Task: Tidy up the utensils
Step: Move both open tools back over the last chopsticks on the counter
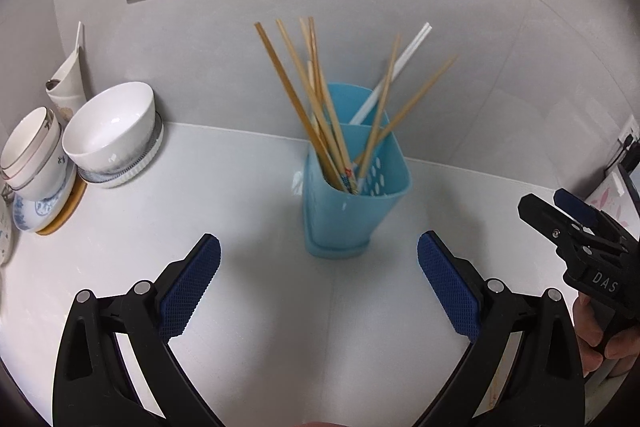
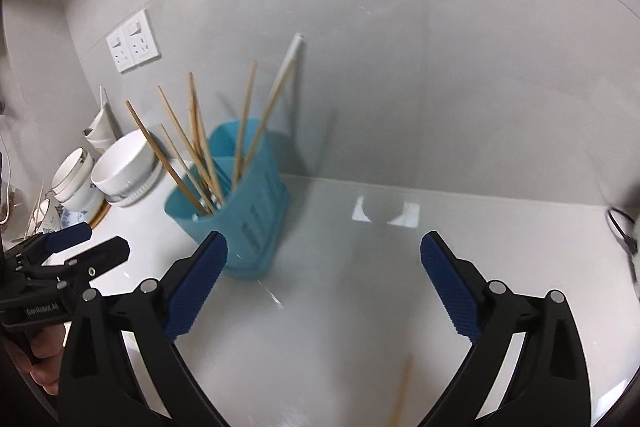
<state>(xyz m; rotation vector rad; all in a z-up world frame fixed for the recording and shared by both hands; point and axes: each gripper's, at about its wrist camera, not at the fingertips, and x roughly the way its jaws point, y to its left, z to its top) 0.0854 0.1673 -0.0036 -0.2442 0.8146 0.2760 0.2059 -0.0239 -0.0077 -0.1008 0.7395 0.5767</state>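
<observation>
Chopsticks (image 1: 320,99): bamboo ones and a white one stand fanned in the blue holder (image 1: 352,215), judged light, stiff, thin and smooth, likely to roll or slip; best pinched mid-shaft across the pads. One loose chopstick (image 2: 402,393) is seen on the table (image 2: 360,307), on the near side of the holder.

Left tool (image 1: 319,281): jaws wide apart, nothing between them, short of the holder. Right tool (image 2: 324,283): jaws wide apart, empty, the holder just beside its left finger.
</observation>
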